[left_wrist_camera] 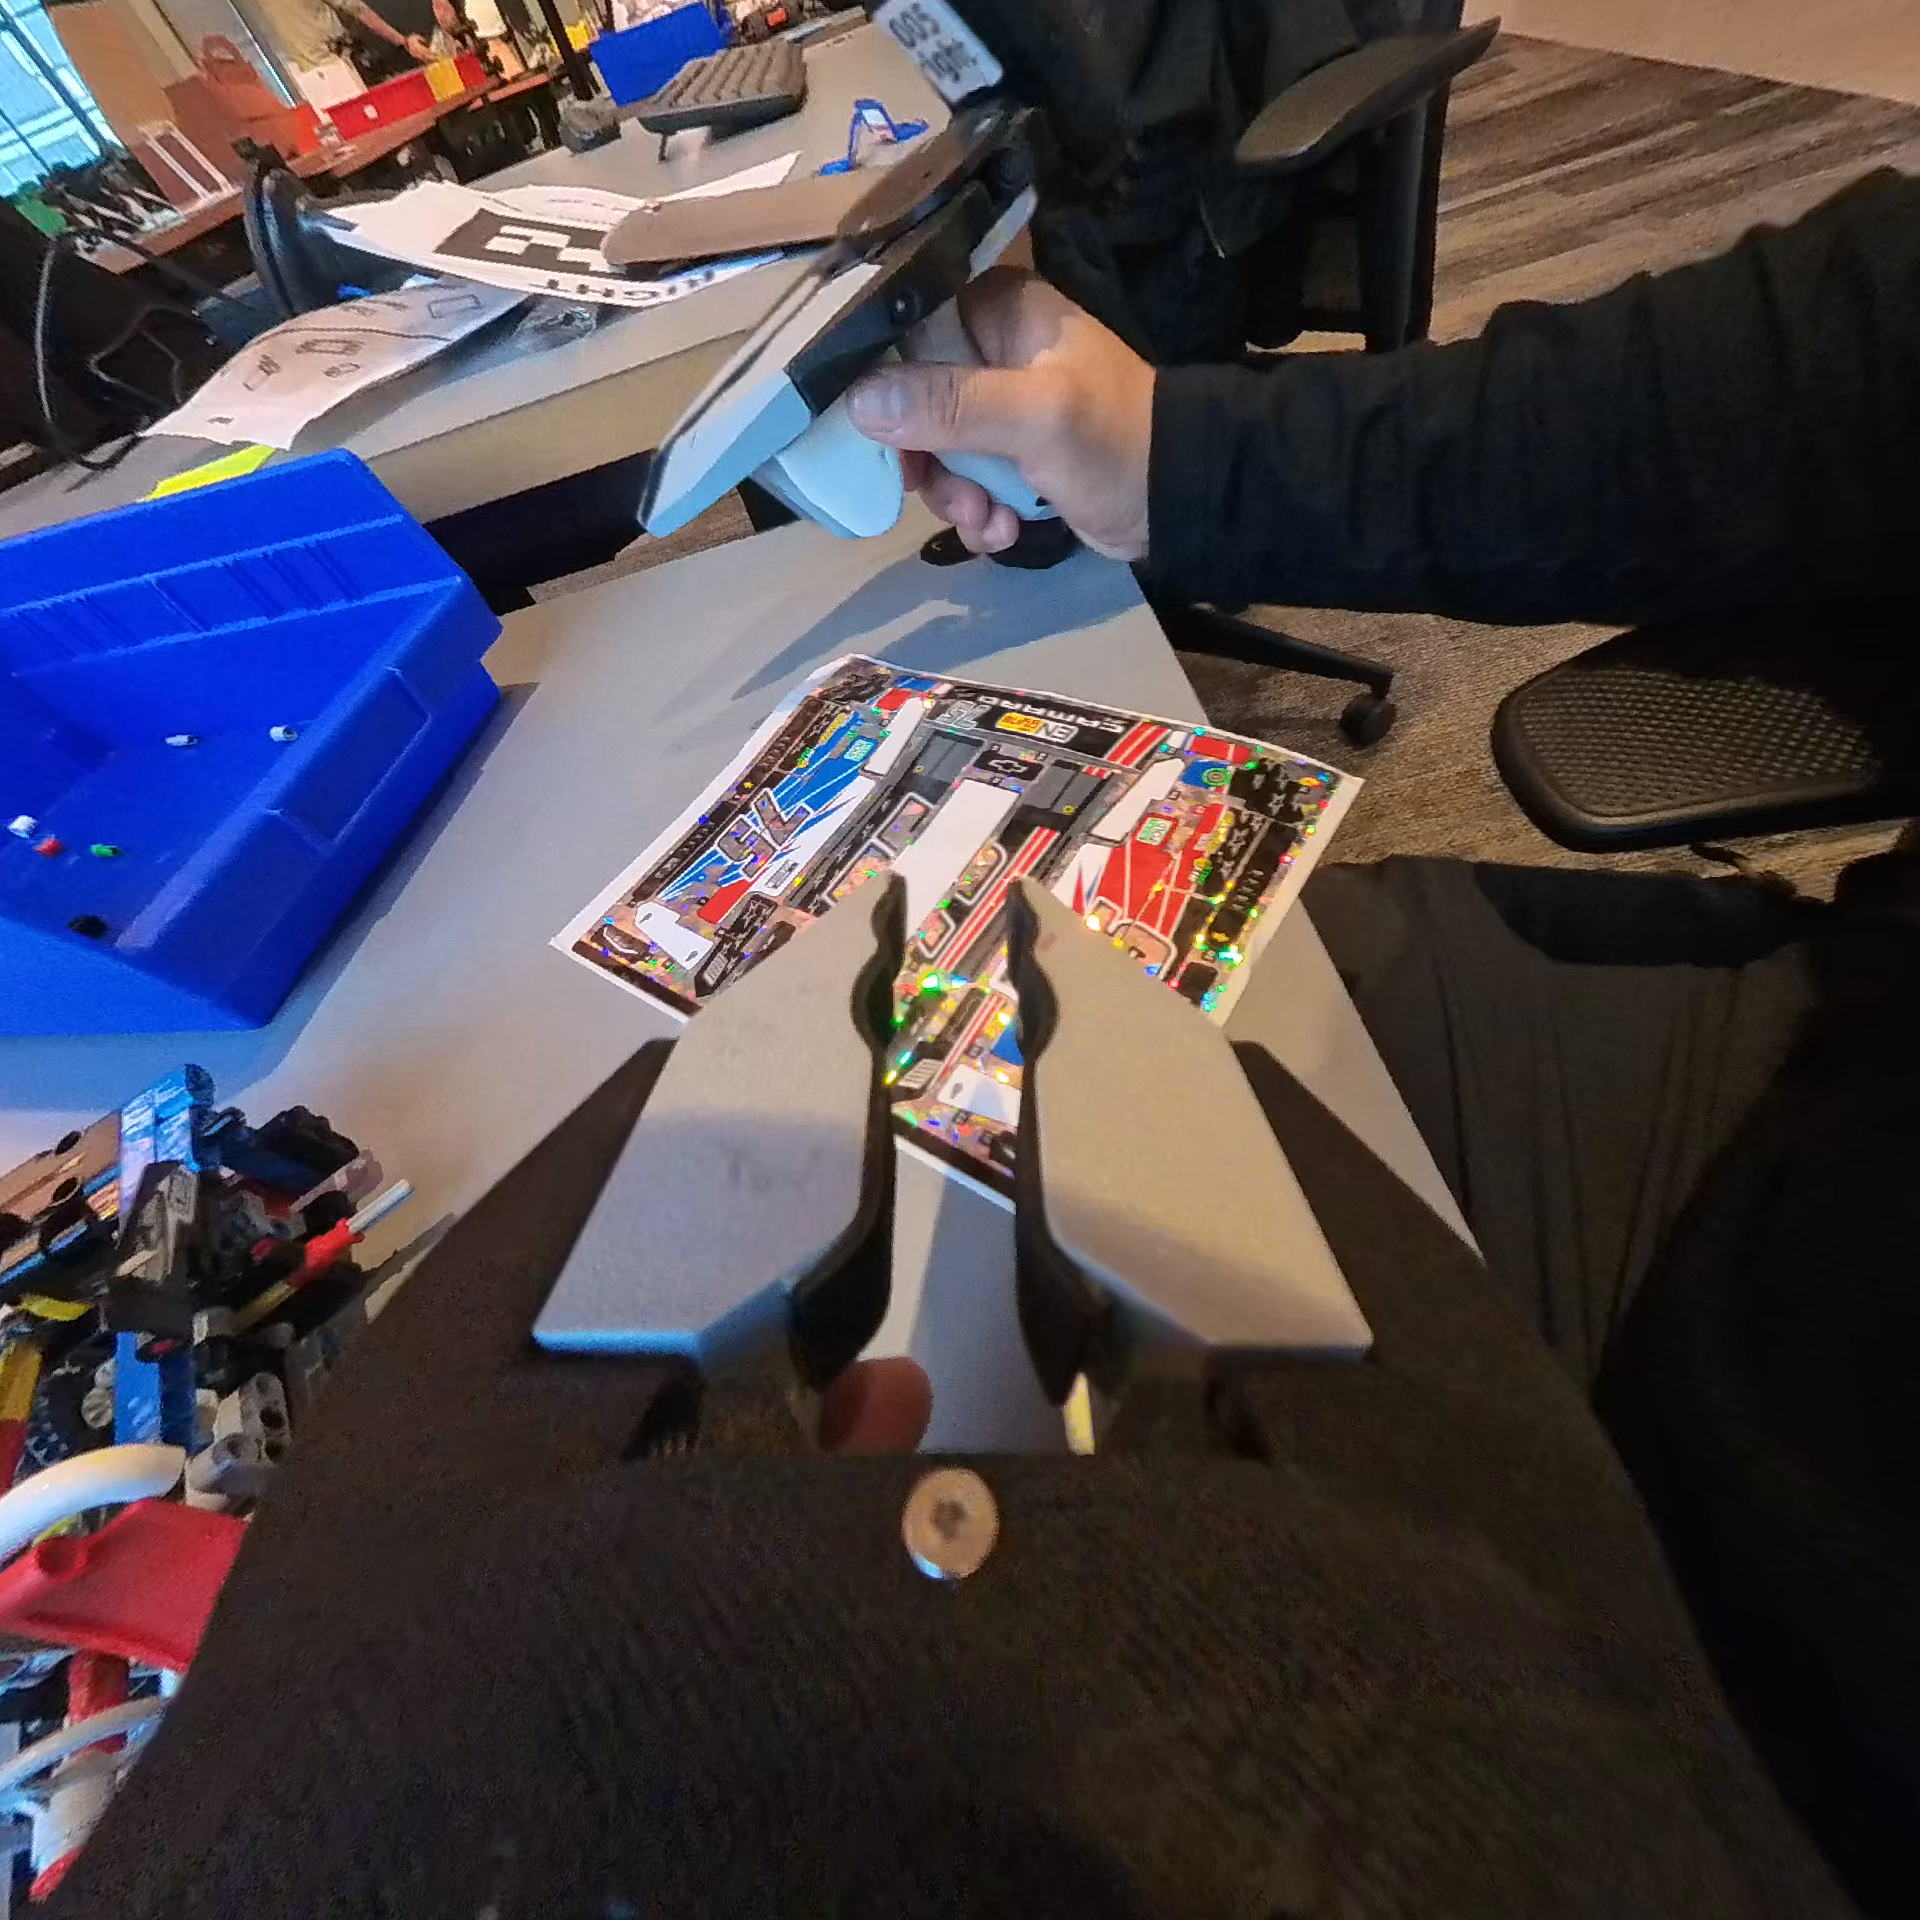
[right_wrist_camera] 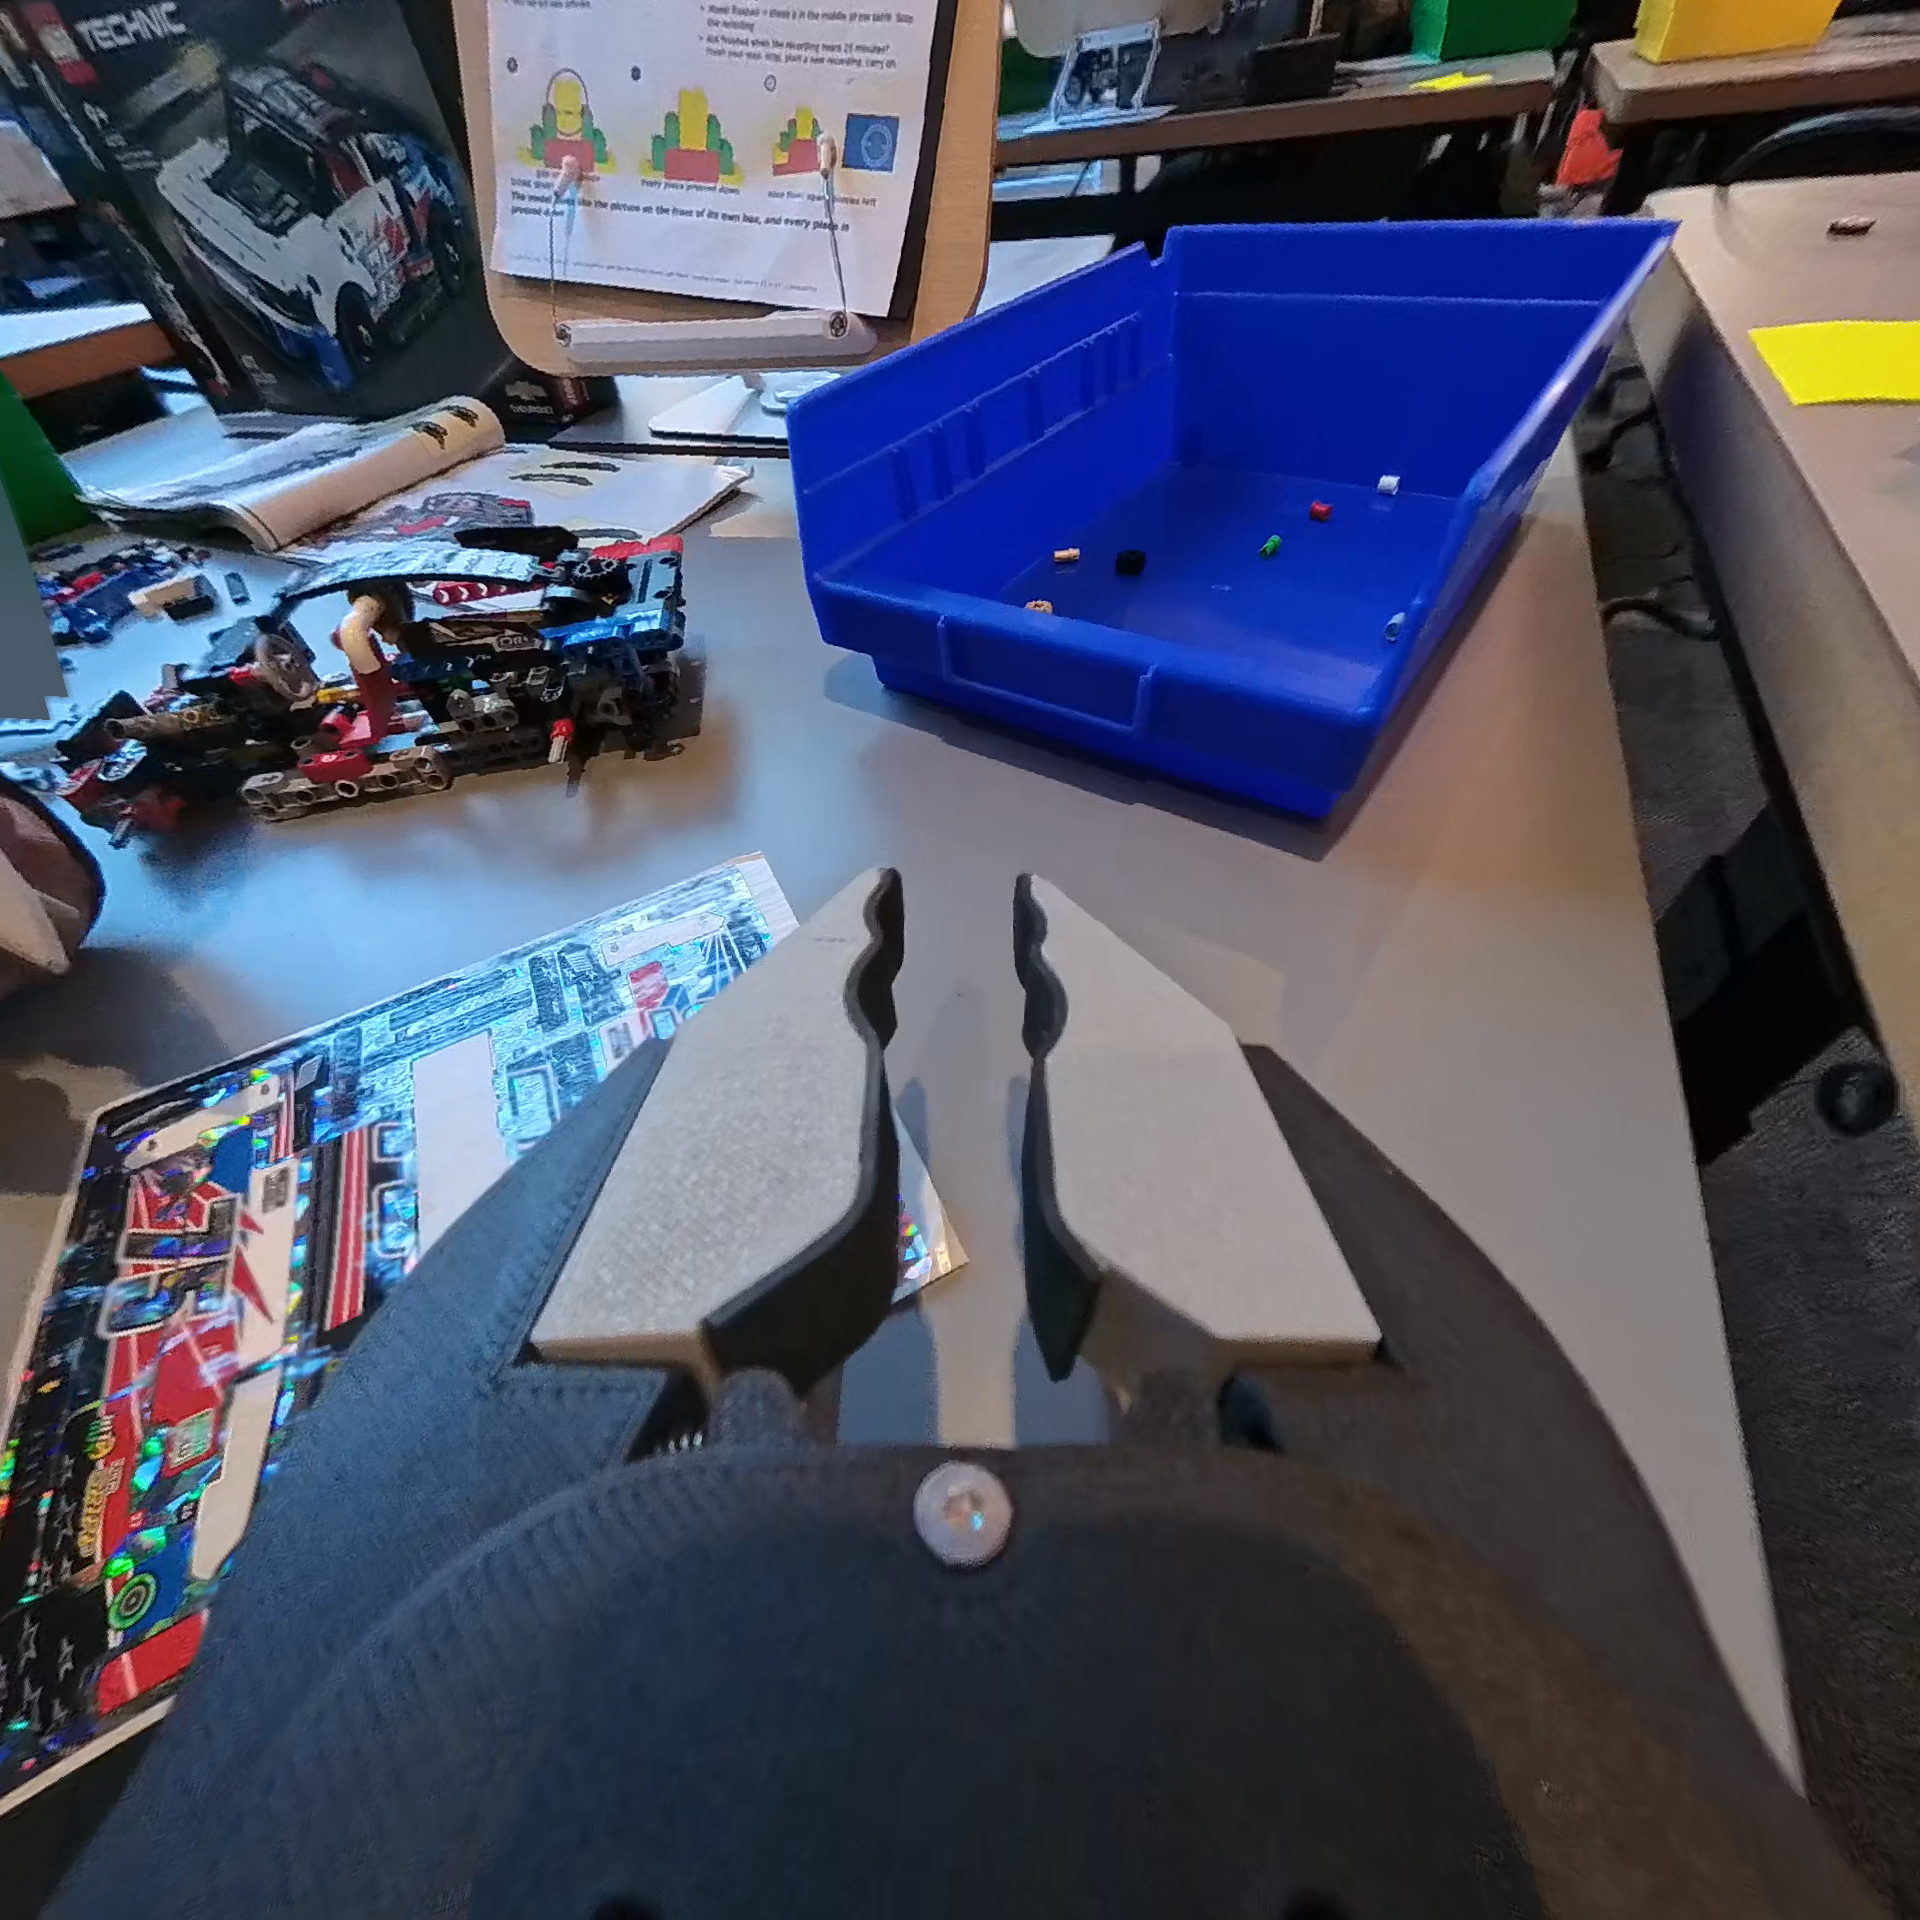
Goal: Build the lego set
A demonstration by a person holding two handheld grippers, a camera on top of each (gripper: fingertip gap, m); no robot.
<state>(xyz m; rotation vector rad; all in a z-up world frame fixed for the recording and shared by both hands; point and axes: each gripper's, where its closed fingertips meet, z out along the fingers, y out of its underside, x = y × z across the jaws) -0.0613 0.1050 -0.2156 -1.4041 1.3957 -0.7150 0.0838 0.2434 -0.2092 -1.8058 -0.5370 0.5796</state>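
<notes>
In your left wrist view, a glossy sticker sheet, holographic with red, blue and black shapes, lies flat on the smooth grey table, its near corner under your left gripper. Its far side comes close to the table's right edge, beyond which stand mesh office chairs. The half-built lego car, a knobbly cluster of black, blue and red beams, sits at lower left. A hard blue plastic bin with a few tiny pieces inside stands upper left. Bare tabletop lies between bin and sheet. Your left jaws are apart by a narrow gap and hold nothing. Your right hand holds the right gripper raised over the table's far end.

In your right wrist view, the right gripper hangs over bare table, jaws slightly apart and empty, wavy black pads facing. The sticker sheet lies lower left, the lego car beyond it, the blue bin ahead near the table's right edge. An open instruction booklet and the set's box lie behind the car.
</notes>
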